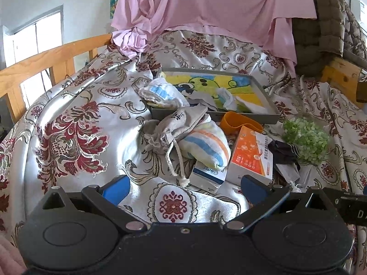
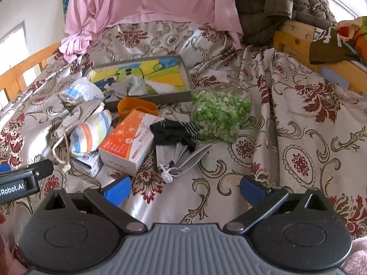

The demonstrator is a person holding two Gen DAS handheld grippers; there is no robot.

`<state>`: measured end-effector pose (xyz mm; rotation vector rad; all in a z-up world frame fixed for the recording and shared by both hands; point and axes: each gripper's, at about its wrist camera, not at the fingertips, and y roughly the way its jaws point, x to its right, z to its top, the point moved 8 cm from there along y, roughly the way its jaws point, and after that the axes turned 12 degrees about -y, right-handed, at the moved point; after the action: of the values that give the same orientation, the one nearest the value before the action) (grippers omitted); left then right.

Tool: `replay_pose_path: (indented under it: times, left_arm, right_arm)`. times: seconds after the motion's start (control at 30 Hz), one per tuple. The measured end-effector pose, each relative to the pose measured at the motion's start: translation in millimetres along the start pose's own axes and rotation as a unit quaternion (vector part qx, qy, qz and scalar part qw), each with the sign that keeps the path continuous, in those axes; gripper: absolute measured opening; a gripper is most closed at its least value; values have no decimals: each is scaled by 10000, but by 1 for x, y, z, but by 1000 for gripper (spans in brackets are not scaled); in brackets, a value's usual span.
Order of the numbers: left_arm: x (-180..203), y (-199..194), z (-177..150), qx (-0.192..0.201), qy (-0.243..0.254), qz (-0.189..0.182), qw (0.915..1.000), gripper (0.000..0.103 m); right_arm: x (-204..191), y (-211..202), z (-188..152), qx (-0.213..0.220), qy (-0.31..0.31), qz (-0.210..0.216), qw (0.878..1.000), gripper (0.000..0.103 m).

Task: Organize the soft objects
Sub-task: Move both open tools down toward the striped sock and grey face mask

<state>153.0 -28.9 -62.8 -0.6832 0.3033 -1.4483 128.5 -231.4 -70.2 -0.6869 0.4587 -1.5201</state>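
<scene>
left gripper (image 1: pixel 185 189): jaws spread wide, empty, over the bedspread (image 1: pixel 75 105) | right gripper (image 2: pixel 185 189): jaws spread wide, empty | striped pouch (image 1: pixel 205 143): ahead of left jaws, apart, touching orange box (image 1: pixel 251 154) on its left | black sock (image 2: pixel 175 133): on the box's right, ahead of right jaws | grey tray (image 1: pixel 267 94): beyond the box

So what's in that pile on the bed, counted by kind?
Striped cloth bundles: 2
Drawstring pouch: 1
Black sock: 1
Face masks, a bunch: 1
Boxes: 2
Orange cup: 1
Bag of green bits: 1
Tray: 1
Total: 10
</scene>
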Motion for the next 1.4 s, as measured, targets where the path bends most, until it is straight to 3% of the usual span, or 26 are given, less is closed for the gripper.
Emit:
replay_pose_path:
  times: [0.5,0.7,0.87,1.0,1.17,1.27,1.4]
  left_arm:
    - [1,32,10,-201,-9,89,9998,102]
    - [27,48,28,-117,406,-279,9987,102]
    - [51,73,37,-42,766,-721,9944,102]
    - [63,94,40,-192,791,-1089,9907,102]
    - [82,110,57,-275,982,-1712,9799,102]
    - [101,121,72,-423,1247,-2201,9665,102]
    - [127,137,78,-675,1675,-2605,9484,102]
  right_arm:
    - [2,28,0,-519,215,405,9976,103]
    - [8,39,2,-629,381,654,9951,103]
    - [29,50,1,-797,1226,888,9852,103]
    - [30,56,6,-760,1054,815,9882,103]
    - [27,76,23,-868,513,1035,9895,103]
    - [28,92,28,-1071,267,1258,9859,103]
    - [31,115,24,-1450,469,1573,9757,103]
